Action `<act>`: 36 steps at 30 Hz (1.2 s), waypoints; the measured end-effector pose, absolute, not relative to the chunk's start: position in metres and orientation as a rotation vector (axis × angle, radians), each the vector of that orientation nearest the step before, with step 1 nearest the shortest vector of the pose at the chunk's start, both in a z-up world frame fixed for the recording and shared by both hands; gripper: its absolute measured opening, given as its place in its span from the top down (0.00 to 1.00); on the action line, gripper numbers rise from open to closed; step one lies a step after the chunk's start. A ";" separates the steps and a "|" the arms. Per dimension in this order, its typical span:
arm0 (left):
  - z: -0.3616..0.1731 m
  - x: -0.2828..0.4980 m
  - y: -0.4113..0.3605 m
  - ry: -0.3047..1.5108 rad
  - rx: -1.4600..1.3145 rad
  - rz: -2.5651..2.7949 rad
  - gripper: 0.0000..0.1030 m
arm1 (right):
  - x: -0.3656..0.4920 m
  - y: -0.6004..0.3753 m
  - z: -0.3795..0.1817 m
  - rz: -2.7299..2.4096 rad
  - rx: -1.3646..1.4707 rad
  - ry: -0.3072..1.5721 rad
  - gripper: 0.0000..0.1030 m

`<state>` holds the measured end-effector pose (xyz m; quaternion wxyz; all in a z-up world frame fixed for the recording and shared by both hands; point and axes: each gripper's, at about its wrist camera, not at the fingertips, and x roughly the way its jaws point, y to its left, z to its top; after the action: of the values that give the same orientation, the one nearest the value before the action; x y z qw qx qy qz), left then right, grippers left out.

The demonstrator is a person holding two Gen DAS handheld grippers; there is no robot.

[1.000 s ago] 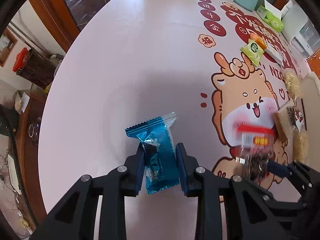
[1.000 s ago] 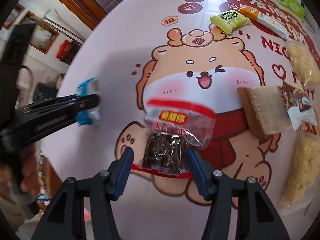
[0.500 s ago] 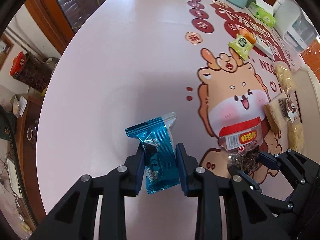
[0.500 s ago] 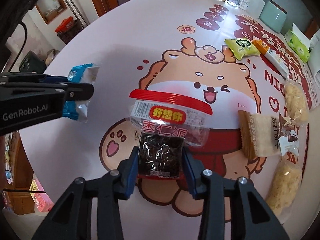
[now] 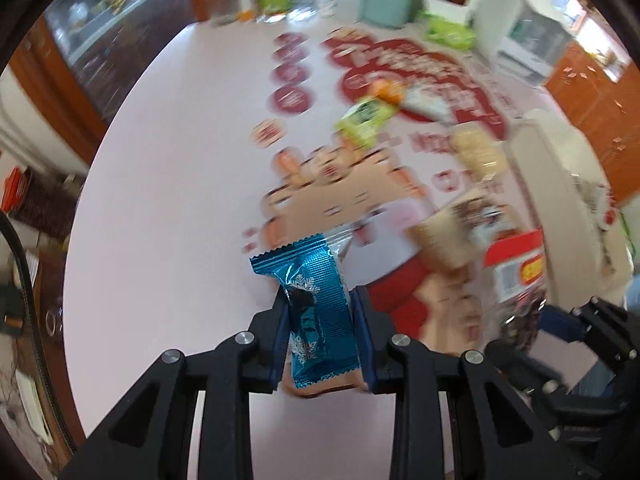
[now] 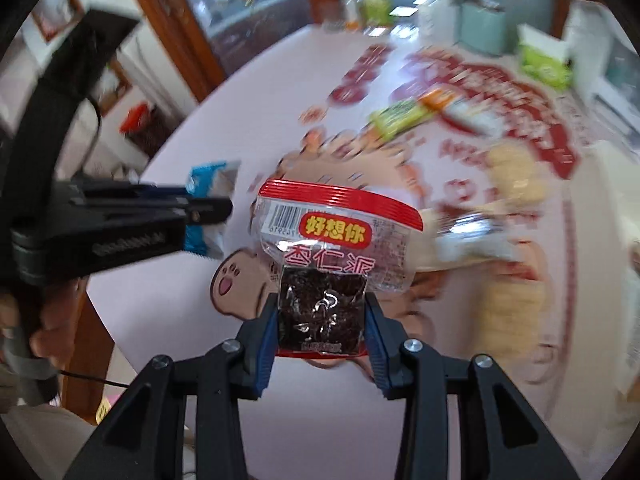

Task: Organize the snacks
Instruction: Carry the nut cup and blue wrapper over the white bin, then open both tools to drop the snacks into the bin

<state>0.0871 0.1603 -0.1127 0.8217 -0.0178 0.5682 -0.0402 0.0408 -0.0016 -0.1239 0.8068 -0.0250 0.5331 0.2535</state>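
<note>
Blue foil snack packet (image 5: 318, 312) is clamped upright between the pads of the left gripper (image 5: 320, 336), held clear above the pink table (image 5: 180, 200). Further right, a clear packet with a red top band and dark filling (image 6: 324, 280) is pinched at its lower end by the right gripper (image 6: 322, 332), also off the table. Beyond them, blurred, a green packet (image 6: 400, 118), pale puffed snacks (image 6: 516, 176) and a wafer pack (image 6: 472, 236) are seen lying on the cartoon print.
</note>
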 end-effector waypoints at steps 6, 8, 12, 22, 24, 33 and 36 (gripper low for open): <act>-0.066 0.092 0.073 1.120 -0.002 -0.244 0.73 | 0.035 -0.091 -0.064 0.384 0.068 1.005 0.61; -0.052 0.093 0.044 1.093 0.016 -0.292 0.73 | 0.031 -0.120 -0.049 0.330 0.090 0.963 0.61; -0.033 0.098 -0.017 1.054 0.051 -0.376 0.73 | 0.024 -0.173 -0.031 0.234 0.104 0.910 0.61; -0.030 0.130 -0.139 1.046 0.091 -0.446 0.73 | 0.027 -0.280 -0.042 0.070 0.161 0.929 0.61; -0.035 0.138 -0.154 1.057 0.097 -0.442 0.73 | 0.028 -0.293 -0.046 0.066 0.169 0.933 0.61; -0.068 0.167 -0.193 1.124 0.130 -0.378 0.73 | 0.047 -0.328 -0.068 0.078 0.164 0.972 0.61; -0.082 0.171 -0.197 1.153 0.147 -0.364 0.73 | 0.052 -0.335 -0.075 0.082 0.160 0.995 0.60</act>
<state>0.1707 -0.1968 -0.0825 0.8201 0.0692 0.5416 -0.1710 0.0520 -0.3348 -0.0754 0.8748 0.0768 0.4766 0.0395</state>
